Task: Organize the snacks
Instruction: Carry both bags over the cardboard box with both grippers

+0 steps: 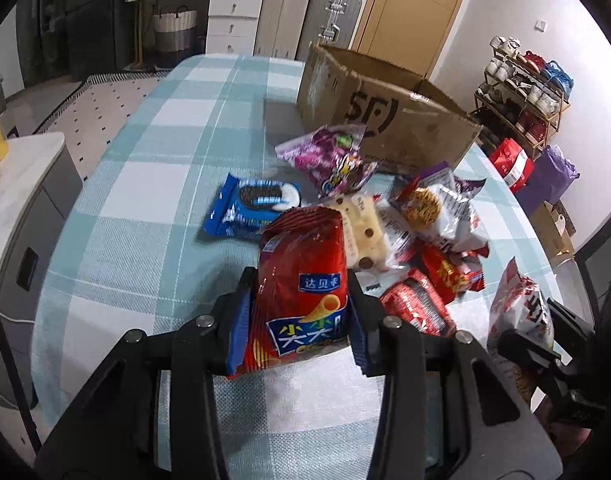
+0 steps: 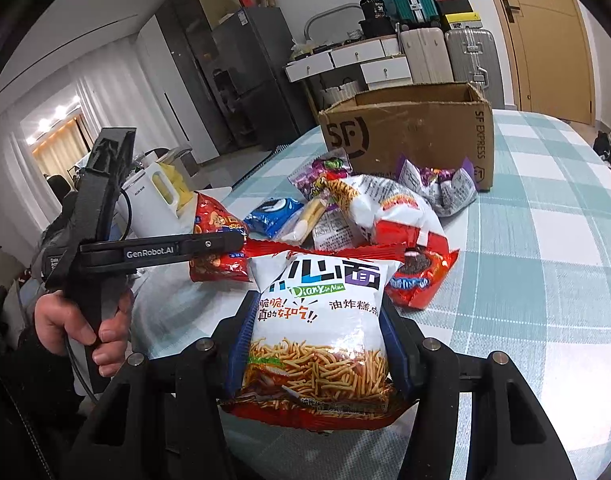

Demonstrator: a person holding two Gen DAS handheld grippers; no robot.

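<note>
In the left wrist view, the checked counter (image 1: pixel 153 184) runs up toward twelve o'clock, and a blue cookie pack (image 1: pixel 249 210) lies flat on it at about ten o'clock from the left tool (image 1: pixel 299 320). That tool is clamped on a red chip bag (image 1: pixel 301 276), its blue pads pressing both sides of the bag, which stands upright above the cloth. At one o'clock from the bag sits a purple candy bag (image 1: pixel 331 160), just in front of the open cardboard box (image 1: pixel 389 120). Between two and three o'clock lies a loose heap of packets: a pale cake pack (image 1: pixel 365 228) touching the red bag's upper edge, a white noodle packet (image 1: pixel 437 208), and red wrappers (image 1: pixel 429 296) below it. At four o'clock the right tool (image 1: pixel 521 344) shows at the frame edge, gripping a white snack bag (image 1: pixel 517 308). In the right wrist view, a hand (image 2: pixel 81 328) at nine o'clock grips the handle of the left tool (image 2: pixel 221 245), which holds the red chip bag (image 2: pixel 213 220) above the counter (image 2: pixel 545 240). At centre, the right tool (image 2: pixel 315 344) is closed on the white snack bag (image 2: pixel 321 320), pads against both its sides. The box (image 2: pixel 409 132) stands at twelve o'clock, beyond the heap.
</note>
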